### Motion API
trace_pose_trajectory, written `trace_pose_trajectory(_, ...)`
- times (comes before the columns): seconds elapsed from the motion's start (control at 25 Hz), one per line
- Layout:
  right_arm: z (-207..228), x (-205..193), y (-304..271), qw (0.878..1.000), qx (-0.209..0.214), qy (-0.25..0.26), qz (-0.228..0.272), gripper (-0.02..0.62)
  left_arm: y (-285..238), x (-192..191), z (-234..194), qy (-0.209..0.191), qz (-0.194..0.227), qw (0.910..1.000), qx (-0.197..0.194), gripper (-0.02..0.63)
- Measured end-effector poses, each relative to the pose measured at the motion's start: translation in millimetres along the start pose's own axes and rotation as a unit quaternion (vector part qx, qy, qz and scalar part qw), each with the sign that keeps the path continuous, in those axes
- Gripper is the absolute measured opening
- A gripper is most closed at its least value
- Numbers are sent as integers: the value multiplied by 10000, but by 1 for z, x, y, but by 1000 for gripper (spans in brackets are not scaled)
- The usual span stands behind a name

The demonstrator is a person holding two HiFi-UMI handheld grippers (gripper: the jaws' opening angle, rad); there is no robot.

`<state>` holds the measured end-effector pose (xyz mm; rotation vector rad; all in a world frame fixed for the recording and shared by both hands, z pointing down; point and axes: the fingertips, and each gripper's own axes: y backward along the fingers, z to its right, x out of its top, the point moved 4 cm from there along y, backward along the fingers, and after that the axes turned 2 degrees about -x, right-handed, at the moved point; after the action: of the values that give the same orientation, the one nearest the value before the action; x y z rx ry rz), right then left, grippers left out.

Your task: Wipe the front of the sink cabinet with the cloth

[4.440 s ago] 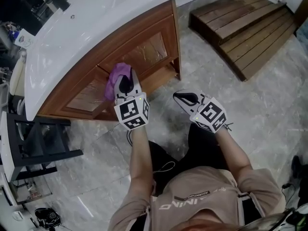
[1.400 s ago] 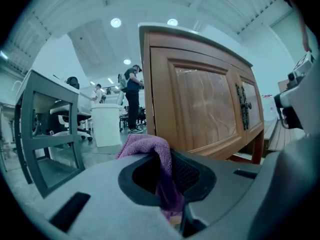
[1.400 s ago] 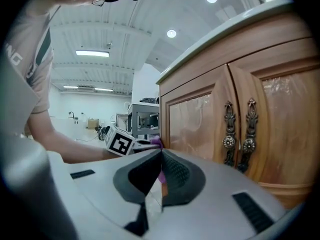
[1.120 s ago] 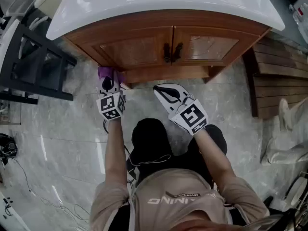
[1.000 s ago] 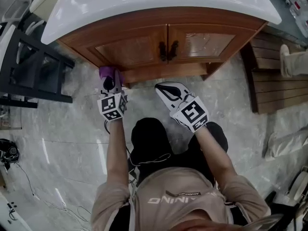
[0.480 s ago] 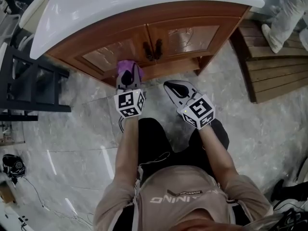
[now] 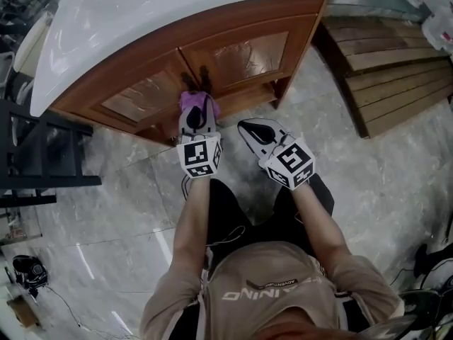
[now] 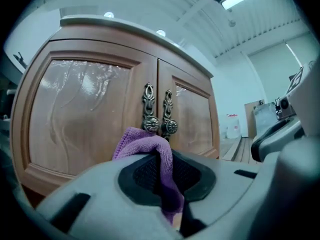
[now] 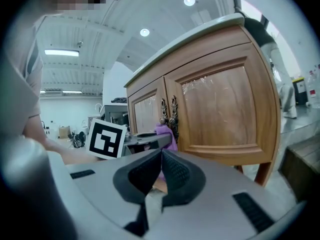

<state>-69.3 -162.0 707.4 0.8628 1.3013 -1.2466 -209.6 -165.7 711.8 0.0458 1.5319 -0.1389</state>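
The wooden sink cabinet [image 7: 212,62] has two doors with ornate metal knobs [image 8: 156,125] under a white basin top [image 7: 141,13]. My left gripper [image 7: 197,115] is shut on a purple cloth [image 7: 192,101], which is bunched just below the knobs at the doors' middle seam; the cloth [image 8: 150,154] hangs between the pads. Whether it touches the wood I cannot tell. My right gripper [image 7: 253,128] is shut with nothing in it, held low to the right, apart from the cabinet [image 9: 220,109]. The cloth [image 9: 165,133] shows past it.
A black metal rack [image 7: 35,154] stands left of the cabinet. Wooden steps [image 7: 389,55] lie at the right. The floor is grey marble tile [image 7: 382,190]. The person's knees are just behind both grippers.
The left gripper with the cloth has moved right along the cabinet front, from the lower left corner to the middle by the knobs. The right gripper stayed shut beside it.
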Motion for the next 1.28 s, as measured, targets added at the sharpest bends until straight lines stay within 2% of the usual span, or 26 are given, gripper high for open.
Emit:
trace_pose_trajectory(0.32,14,0,35,9993,-306,214,-65,12,-54,-3,62,154,-20,9985,-527,37)
trace_pose_trajectory(0.52,39,2,66,9967,-767,245,-77,12,-87,-4,102,133,-17,9944,-1049,37)
trace_pose_trajectory(0.84,67,0,114,9892,-1438,227,-160,12,-133,2,171,525,-45,9857,-1601,37)
trace_pose_trajectory(1.08,77,1,131,9846,-1716,256,-218,12,-143,-1,194,755,83,9806,-1808,37)
trace_pose_trajectory(1.2,77,0,134,9837,-1750,312,-273,12,-146,-4,200,744,109,9790,-1894,37)
trace_pose_trajectory(1.28,77,-2,136,9835,-1752,324,-321,12,-150,-10,211,673,-23,9757,-2086,37)
